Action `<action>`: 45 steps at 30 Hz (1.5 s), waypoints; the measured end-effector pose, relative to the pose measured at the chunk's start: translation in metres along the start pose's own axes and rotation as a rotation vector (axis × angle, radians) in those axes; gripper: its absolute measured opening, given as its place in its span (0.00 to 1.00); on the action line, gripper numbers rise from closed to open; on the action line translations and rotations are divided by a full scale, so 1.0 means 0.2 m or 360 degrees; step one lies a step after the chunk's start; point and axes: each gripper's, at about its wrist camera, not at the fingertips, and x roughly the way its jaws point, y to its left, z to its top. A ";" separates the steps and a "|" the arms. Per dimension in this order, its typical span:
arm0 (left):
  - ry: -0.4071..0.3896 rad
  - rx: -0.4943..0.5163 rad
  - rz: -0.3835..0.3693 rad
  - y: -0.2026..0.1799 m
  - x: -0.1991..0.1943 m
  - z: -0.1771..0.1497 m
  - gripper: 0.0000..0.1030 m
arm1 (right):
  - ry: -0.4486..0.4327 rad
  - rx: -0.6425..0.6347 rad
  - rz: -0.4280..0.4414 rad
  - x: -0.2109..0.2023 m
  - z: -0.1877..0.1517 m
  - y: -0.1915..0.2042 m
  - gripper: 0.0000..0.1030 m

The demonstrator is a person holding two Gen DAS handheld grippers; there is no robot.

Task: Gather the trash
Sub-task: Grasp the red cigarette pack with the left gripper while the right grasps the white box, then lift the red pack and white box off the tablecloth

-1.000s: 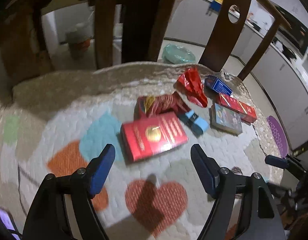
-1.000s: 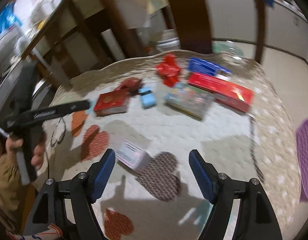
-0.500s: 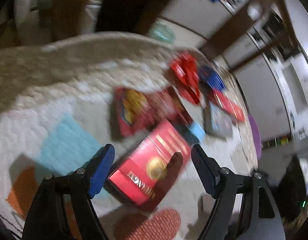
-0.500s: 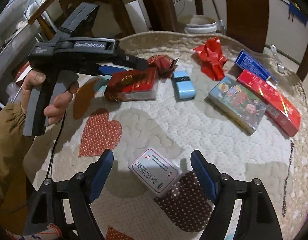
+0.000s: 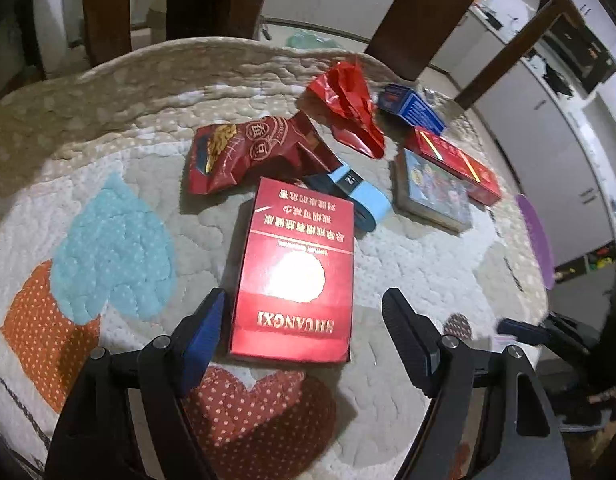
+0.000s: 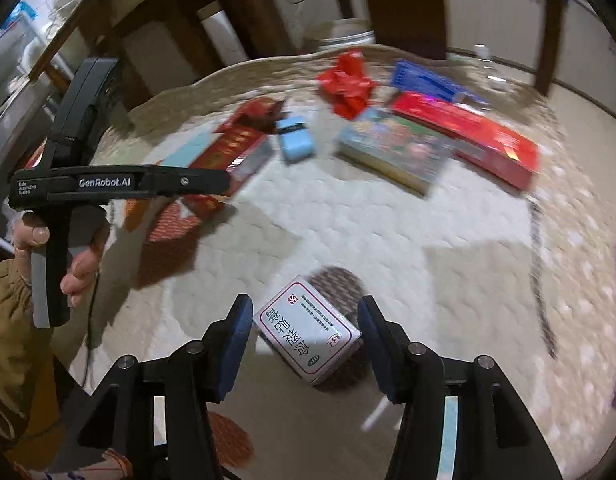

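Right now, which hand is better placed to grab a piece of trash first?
Right. The right gripper, jaws just closing, brackets the white box; the left gripper stands wide around the red box.

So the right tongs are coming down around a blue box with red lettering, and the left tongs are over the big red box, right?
Not quite: the box between the right tongs is a white box with red lettering, as the right wrist view shows. Their jaws have just been closing around it. The left tongs are over the big red box.
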 end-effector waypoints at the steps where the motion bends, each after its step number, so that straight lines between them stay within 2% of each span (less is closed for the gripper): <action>1: -0.0009 -0.0006 0.0041 -0.01 0.01 0.00 0.75 | -0.0009 0.0013 -0.0021 -0.02 -0.02 -0.02 0.62; 3: -0.0019 -0.0008 0.0137 -0.04 0.03 0.00 0.75 | -0.0025 0.0047 -0.0021 -0.04 -0.05 -0.05 0.72; 4: -0.0023 -0.0006 0.0177 -0.05 0.04 -0.01 0.72 | -0.0037 0.0056 -0.0028 -0.05 -0.06 -0.06 0.73; 5: -0.0030 -0.0007 0.0226 -0.06 0.04 -0.02 0.58 | -0.0048 0.0059 -0.0035 -0.06 -0.07 -0.06 0.73; 7: -0.0034 -0.0011 0.0292 -0.08 0.03 -0.04 0.54 | -0.0068 0.0047 -0.0051 -0.06 -0.07 -0.05 0.73; 13: -0.0059 -0.0105 0.0240 -0.09 -0.09 -0.19 0.54 | -0.0102 -0.0060 -0.0056 -0.03 -0.07 0.02 0.73; 17: -0.0025 -0.0149 0.0209 -0.14 -0.12 -0.30 0.54 | -0.0104 -0.0124 -0.0085 -0.01 -0.08 0.07 0.73; 22: 0.0010 -0.0133 0.0256 -0.18 -0.07 -0.38 0.54 | -0.0079 -0.0141 -0.0114 0.01 -0.11 0.08 0.37; 28: -0.0045 -0.0136 0.0322 -0.21 -0.05 -0.39 0.56 | -0.0122 -0.0029 -0.0107 -0.05 -0.15 0.03 0.36; 33: -0.0086 -0.0149 0.0422 -0.24 -0.06 -0.43 0.55 | -0.0150 0.0046 -0.0101 -0.10 -0.18 -0.01 0.36; 36: -0.0126 -0.0213 0.0369 -0.26 -0.12 -0.46 0.54 | -0.0170 0.0070 -0.0107 -0.13 -0.19 -0.02 0.36; 45: -0.0224 -0.0174 0.0421 -0.41 -0.31 -0.52 0.54 | -0.0234 0.0139 -0.0106 -0.23 -0.24 -0.04 0.36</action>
